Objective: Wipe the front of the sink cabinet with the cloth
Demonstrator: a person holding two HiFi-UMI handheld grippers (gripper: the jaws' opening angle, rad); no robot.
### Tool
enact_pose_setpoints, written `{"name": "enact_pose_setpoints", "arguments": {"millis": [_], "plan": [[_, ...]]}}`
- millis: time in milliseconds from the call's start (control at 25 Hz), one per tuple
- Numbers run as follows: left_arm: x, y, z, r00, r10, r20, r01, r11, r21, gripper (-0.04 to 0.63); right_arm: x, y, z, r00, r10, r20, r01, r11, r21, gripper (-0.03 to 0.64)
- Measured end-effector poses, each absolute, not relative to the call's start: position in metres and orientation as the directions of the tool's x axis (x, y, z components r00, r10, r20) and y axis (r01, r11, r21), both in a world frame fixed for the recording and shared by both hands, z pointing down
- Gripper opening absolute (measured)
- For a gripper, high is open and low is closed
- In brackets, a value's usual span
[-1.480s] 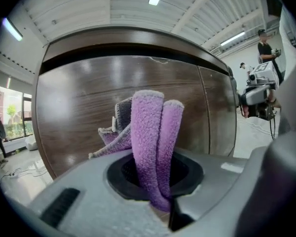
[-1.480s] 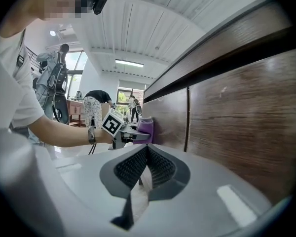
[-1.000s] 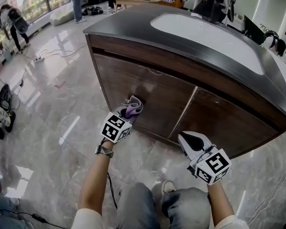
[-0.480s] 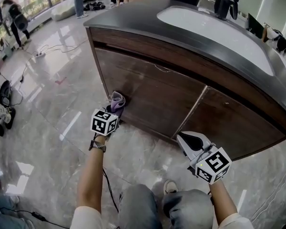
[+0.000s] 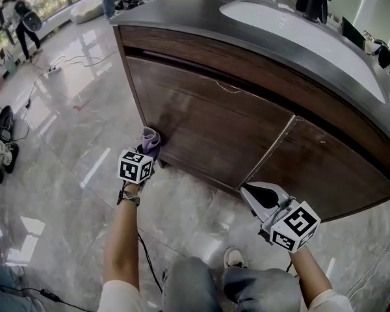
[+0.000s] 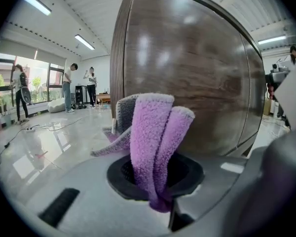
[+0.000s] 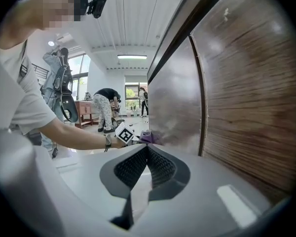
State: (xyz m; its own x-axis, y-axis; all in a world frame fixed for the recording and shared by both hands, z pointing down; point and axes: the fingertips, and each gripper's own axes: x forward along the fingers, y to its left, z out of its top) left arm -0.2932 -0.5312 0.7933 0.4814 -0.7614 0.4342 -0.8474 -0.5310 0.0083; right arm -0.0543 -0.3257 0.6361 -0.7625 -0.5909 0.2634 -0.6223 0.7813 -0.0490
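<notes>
A purple cloth (image 5: pixel 149 140) (image 6: pixel 153 142) is pinched in my left gripper (image 5: pixel 145 149) (image 6: pixel 158 181), which is shut on it. The cloth presses against the lower left corner of the dark wood sink cabinet front (image 5: pixel 208 125) (image 6: pixel 187 83). In the right gripper view the cloth (image 7: pixel 149 137) shows small beside the left door. My right gripper (image 5: pixel 263 197) (image 7: pixel 147 164) is shut with nothing in it, held low in front of the seam between the two cabinet doors (image 5: pixel 270 151), apart from the wood.
A dark countertop (image 5: pixel 182 18) with a white sink basin (image 5: pixel 299 34) tops the cabinet. Glossy marble floor (image 5: pixel 65 122) stretches to the left, with cables (image 5: pixel 45 77) on it. People stand far off near the windows (image 6: pixel 69 88). My knees (image 5: pixel 234 288) are below.
My left gripper has carried the cloth leftward and down along the cabinet front to its lower left corner. The right gripper has stayed nearly still.
</notes>
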Motion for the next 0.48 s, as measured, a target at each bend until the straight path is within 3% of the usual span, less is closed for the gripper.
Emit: {"name": "enact_pose_setpoints", "arguments": {"millis": [280, 480], "plan": [[-0.282, -0.524, 0.858, 0.484, -0.704, 0.519, -0.821, -0.571, -0.009, 0.058, -0.043, -0.322, 0.655, -0.764, -0.577, 0.288, -0.625, 0.773, -0.110, 0.006], [-0.257, -0.515, 0.877, 0.516, -0.685, 0.514, -0.810, -0.586, 0.031, 0.060, -0.036, -0.325, 0.662, -0.747, -0.600, 0.286, -0.649, 0.751, -0.121, 0.006]]}}
